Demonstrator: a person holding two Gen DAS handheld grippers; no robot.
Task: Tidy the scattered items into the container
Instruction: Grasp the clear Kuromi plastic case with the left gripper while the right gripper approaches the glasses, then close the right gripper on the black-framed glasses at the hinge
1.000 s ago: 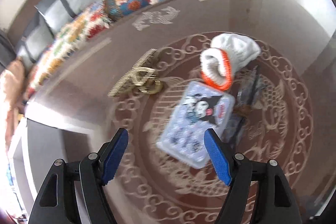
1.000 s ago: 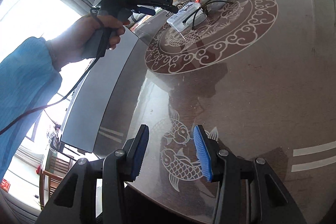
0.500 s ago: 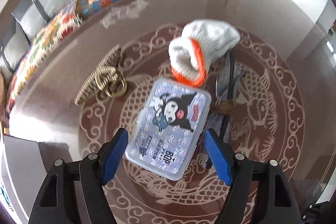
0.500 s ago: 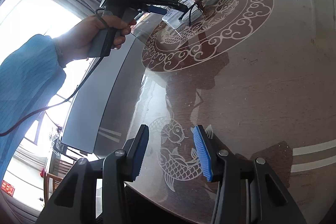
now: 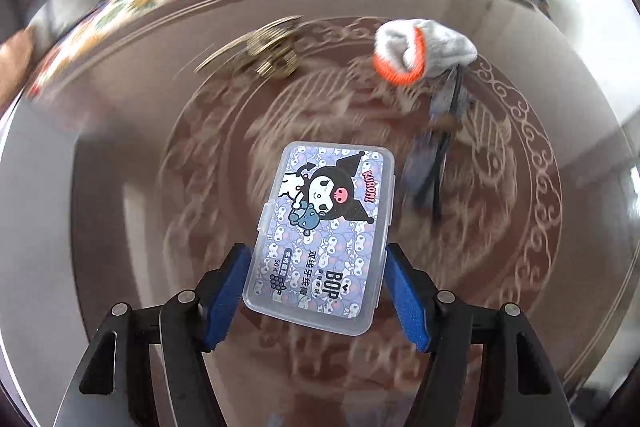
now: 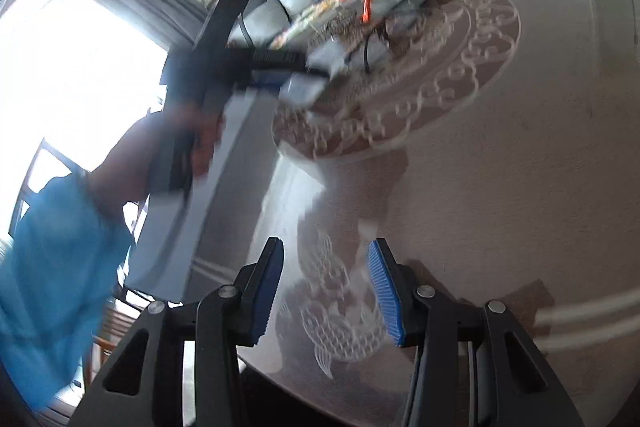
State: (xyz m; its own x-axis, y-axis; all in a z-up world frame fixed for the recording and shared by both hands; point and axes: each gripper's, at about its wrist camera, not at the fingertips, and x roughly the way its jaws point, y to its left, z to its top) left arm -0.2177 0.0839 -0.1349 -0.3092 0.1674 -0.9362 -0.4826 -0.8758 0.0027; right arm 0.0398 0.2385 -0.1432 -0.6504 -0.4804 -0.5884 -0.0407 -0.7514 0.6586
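Straddling the near end of the plastic case (image 5: 320, 235), the left gripper (image 5: 316, 291) is holding its jaws spread, one blue pad at each long edge; whether the pads are already pressing the case I cannot tell, as the left pad sits flush to the edge while the right one looks just clear. To do this step well, I judge the jaws ought to be closing squarely across the short width, low on the side walls, since the smooth clear lid is likely offering little purchase and a skewed pinch could be twisting the case out. Its long axis is running almost straight away from the jaws, leaning slightly right, the printed BOP end nearest and the cartoon end pointing toward the far rim of the bench (image 5: 120, 155). Beyond it, well apart, the orange-cuffed glove (image 5: 424, 49) is lying far right, beside a dark cable (image 5: 440, 155), and a blurred brass hair claw (image 5: 268, 55) far left. The right gripper (image 6: 326, 291) is hovering released over bare bench, gripping nothing.
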